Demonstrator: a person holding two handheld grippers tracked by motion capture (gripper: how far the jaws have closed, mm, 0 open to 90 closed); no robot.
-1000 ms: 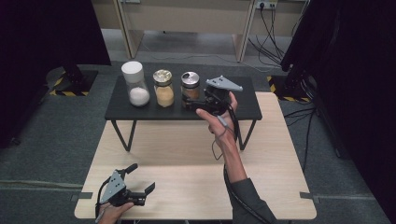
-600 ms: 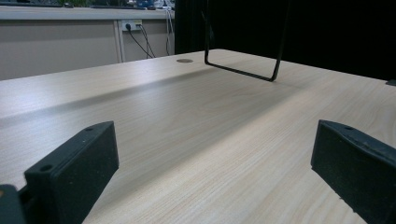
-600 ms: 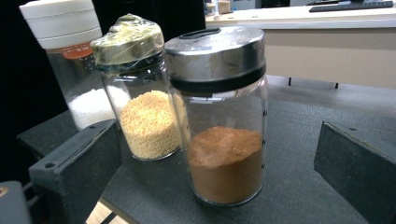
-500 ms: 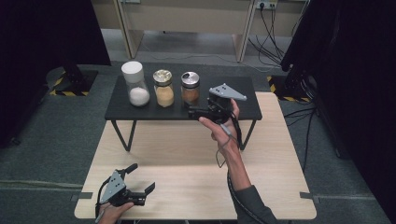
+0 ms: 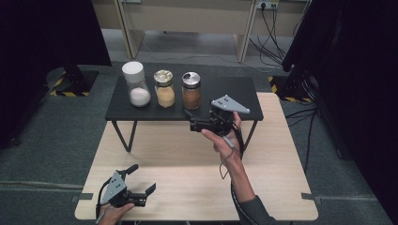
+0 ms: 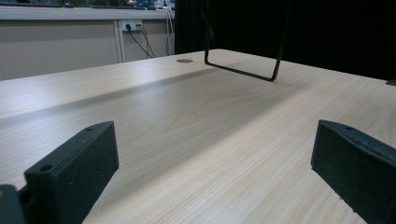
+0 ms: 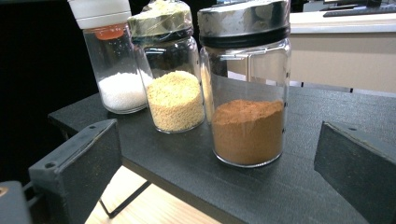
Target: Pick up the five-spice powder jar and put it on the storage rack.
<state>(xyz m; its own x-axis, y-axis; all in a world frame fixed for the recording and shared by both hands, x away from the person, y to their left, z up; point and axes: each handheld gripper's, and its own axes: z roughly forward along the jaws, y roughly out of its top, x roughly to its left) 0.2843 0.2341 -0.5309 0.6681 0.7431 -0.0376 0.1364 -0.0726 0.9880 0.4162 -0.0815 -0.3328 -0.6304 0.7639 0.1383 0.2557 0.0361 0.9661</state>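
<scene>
Floor: grey carpet [image 5: 56,136] throughout, no visible damage. Light wood table [image 5: 281,187] occupies the centre foreground — grey tape tabs at its left and right edges. A low black shelf [image 5: 234,91] on thin metal legs stands on the table's far half. Rear: beige cabinet panels [image 5: 187,18] with a wall socket [image 5: 264,5] and several black cables [image 5: 267,42] trailing down to the floor. Black curtains [image 5: 42,42] hang at both sides; yellow-and-black hazard tape [image 5: 63,89] marks the stand bases beneath them. Lighting even, overhead — soft shadow under the shelf.
</scene>
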